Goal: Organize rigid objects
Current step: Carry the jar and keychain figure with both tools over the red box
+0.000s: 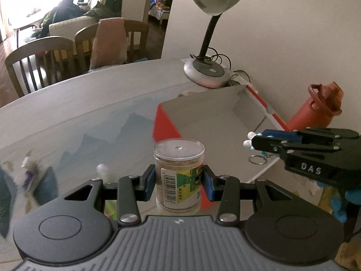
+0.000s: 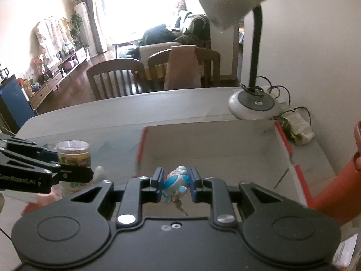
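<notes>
My left gripper (image 1: 178, 181) is shut on a clear plastic toothpick jar (image 1: 178, 176) with a green and yellow label, held upright above the table; the jar also shows in the right wrist view (image 2: 73, 154). My right gripper (image 2: 176, 184) is shut on a small blue and white figurine keychain (image 2: 176, 184), whose ring hangs below it (image 1: 256, 159). The right gripper appears in the left wrist view (image 1: 255, 142) over the near right side of an open red and grey cardboard box (image 1: 203, 115), which also shows in the right wrist view (image 2: 214, 144).
A white desk lamp (image 1: 207, 72) with a coiled cord stands behind the box by the wall. An orange-red bottle (image 1: 315, 108) leans at the right. Small blurred items (image 1: 33, 176) lie on the table at left. Wooden chairs (image 1: 40, 67) stand beyond the table's far edge.
</notes>
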Available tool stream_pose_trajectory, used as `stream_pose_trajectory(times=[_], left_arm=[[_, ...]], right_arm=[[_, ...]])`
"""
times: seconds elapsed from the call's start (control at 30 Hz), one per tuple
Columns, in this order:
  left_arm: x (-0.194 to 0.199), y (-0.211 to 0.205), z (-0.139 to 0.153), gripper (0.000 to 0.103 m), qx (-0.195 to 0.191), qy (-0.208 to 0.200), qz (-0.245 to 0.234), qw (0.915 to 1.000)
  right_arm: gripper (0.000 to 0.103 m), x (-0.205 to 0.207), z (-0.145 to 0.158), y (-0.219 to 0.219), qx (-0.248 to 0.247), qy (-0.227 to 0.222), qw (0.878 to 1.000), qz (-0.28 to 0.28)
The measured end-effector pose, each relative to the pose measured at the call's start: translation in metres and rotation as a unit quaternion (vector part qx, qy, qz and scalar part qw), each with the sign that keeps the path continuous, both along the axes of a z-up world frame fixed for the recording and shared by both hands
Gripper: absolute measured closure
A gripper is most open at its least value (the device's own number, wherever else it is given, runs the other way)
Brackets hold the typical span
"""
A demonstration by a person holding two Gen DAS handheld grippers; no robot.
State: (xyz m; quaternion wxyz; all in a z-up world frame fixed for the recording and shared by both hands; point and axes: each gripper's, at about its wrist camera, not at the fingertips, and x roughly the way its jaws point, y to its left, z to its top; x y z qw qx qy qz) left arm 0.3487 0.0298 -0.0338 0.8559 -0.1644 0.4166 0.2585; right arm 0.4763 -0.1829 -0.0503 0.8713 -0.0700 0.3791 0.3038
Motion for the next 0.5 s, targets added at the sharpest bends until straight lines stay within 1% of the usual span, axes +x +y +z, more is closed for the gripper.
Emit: stream_pose_trajectory(times=[0.07,0.23,0.27,0.37,0.5], left_arm=[[0.019,0.001,-0.003,0.061,0.0,0.003,0.008,1.0],[0.069,0.008,-0.017,0.061,-0.003,0.018,0.011,0.9998],[0.078,0.01,-0.02,0.061,-0.005,0.022,0.02,0.9996],[0.105,0.015,-0.032,0.061,-0.012,0.032,0.026,0.9991],[0.137,0.021,-0.051,0.061,-0.018,0.052,0.024,0.9982]], right_arm=[[0.081,0.012,-0.006,-0.006,-0.002,0.004,1.0,-0.002],[0.081,0.039,-0.025,-0.015,-0.015,0.015,1.0,-0.001],[0.081,0.044,-0.03,-0.017,-0.016,0.017,1.0,-0.003],[0.081,0.059,-0.042,-0.022,-0.019,0.022,1.0,-0.006],[0.081,0.068,-0.059,-0.026,-0.03,0.025,0.999,0.002]])
